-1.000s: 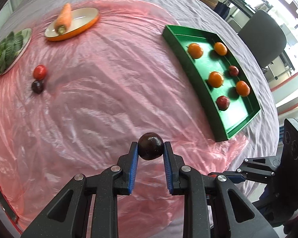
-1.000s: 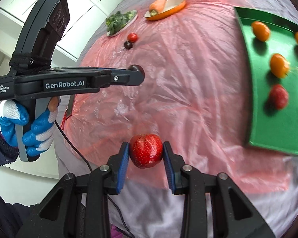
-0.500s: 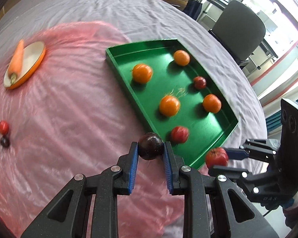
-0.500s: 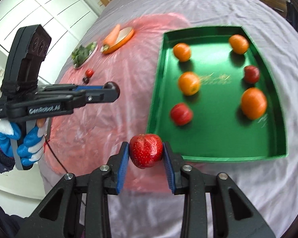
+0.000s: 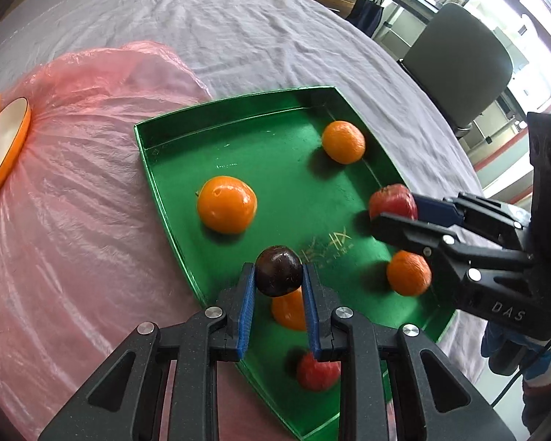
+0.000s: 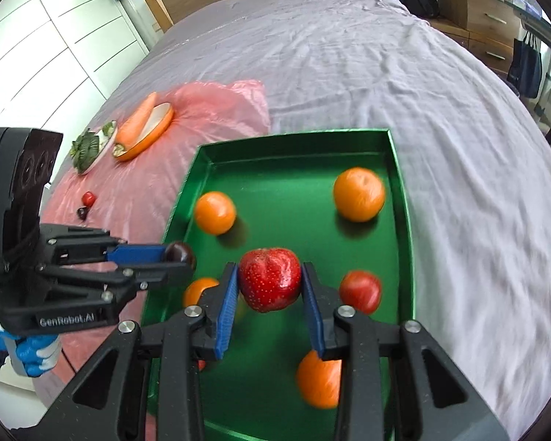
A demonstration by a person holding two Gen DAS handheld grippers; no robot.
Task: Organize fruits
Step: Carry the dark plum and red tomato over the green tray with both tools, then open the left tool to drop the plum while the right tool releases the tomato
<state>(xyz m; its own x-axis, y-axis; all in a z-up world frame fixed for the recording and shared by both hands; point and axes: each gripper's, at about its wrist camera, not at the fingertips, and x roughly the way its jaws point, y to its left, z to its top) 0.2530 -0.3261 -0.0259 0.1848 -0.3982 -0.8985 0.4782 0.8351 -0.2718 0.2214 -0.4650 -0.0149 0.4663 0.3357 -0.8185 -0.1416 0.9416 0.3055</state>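
A: left gripper (image 5: 279,290) status?
B: clamped on dark plum (image 5: 279,271), held over green tray's (image 5: 172,198) left edge
A: right gripper (image 6: 270,299)?
B: pinching red apple (image 6: 269,279) above tray middle; four oranges, one red fruit lie inside. Two small fruits (image 6: 86,204) sit out on pink sheet (image 6: 136,198) near carrot plate (image 6: 148,136)
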